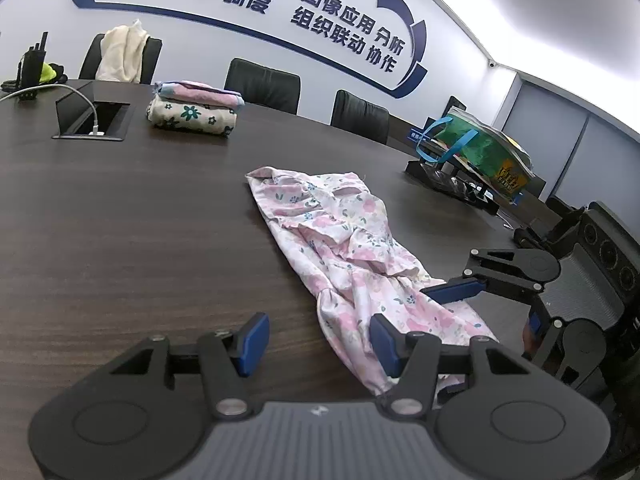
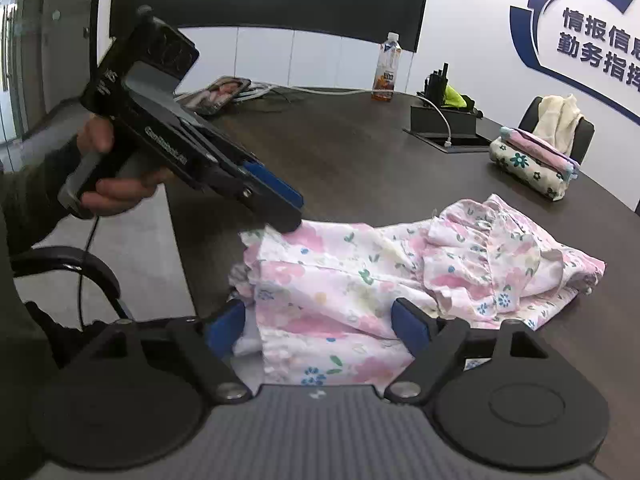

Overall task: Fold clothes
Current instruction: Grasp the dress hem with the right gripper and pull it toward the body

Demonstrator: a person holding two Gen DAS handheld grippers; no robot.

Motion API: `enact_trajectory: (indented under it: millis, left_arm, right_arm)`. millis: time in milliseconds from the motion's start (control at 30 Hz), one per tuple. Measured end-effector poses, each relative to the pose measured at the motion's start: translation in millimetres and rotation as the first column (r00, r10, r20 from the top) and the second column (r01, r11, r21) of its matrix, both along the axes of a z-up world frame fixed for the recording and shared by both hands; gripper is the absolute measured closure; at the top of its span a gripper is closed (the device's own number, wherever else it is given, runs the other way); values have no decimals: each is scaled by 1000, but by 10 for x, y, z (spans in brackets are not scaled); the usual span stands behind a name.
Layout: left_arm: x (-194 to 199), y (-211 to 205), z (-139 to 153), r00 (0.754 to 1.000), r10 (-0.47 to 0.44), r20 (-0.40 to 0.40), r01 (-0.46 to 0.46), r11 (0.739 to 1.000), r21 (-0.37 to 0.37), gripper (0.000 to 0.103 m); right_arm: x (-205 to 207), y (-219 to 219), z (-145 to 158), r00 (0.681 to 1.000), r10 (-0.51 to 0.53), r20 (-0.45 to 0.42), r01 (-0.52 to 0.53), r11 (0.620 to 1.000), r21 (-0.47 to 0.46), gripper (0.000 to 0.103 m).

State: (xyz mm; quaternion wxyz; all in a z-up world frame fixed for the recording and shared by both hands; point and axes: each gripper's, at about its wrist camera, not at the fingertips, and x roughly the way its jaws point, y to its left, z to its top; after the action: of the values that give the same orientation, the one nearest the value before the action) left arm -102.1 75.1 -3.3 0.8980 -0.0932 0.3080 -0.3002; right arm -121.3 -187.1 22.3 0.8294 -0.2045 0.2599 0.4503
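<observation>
A pink floral garment [image 1: 340,240] [image 2: 400,272] lies crumpled lengthwise on the dark wooden table [image 1: 120,220] [image 2: 360,152], its near end hanging over the table's edge. My left gripper [image 1: 318,342] [image 2: 290,218] is open at the garment's near left corner; its right finger [image 1: 386,344] rests against the cloth and bare table shows between the pads. My right gripper [image 2: 318,326] [image 1: 480,312] stands open wide over the near hem, with cloth lying loosely between its fingers. A hand holds the left gripper's handle in the right wrist view.
Folded clothes [image 1: 196,108] [image 2: 532,168] are stacked at the far side. An open cable box [image 1: 92,120] [image 2: 444,124], a bottle [image 2: 387,68], a phone [image 2: 218,94] and a green bag [image 1: 480,152] sit on the table. Black chairs [image 1: 262,84] line the far edge; a chair arm [image 2: 68,268] is near me.
</observation>
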Motion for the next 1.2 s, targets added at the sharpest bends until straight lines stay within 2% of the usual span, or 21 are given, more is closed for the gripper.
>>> enact_trajectory:
  millis: [200,600,733,900,967,1000,1200]
  left_arm:
    - [5,-3,-14,1000,-3,-6,3,1000,-1,49]
    - [20,-45,-22,999,-33,-14,33,999,-3,49]
    - [6,-62,-15,999,-41,-11,41,999,-2,48]
    - [-19,-72,2,999,-50,-1,50,999,-6,48]
    - [-27,-84,9,998,-61,6,61,998,-4,49]
    - [-31,-89,13,998,-67,10,67,998,-2,49]
    - [-149,-134,42,986,-148,77,147,989,23,48]
  right_arm:
    - [-2,-4,-33,1000,21,-13,-22,1000,-17,16]
    - [109,-135,-42,994,15,-104,-13,1000,23,20]
    - [181,-196,-3,992,8,-129,-5,1000,28,37]
    - [211,-229,5,992,1,-124,3,1000,31,49]
    - [222,-242,18,992,-9,-124,13,999,32,76]
    - [231,-253,28,991,-10,-132,14,999,34,80]
    - [172,-307,89,984,43,-174,-37,998,41,92]
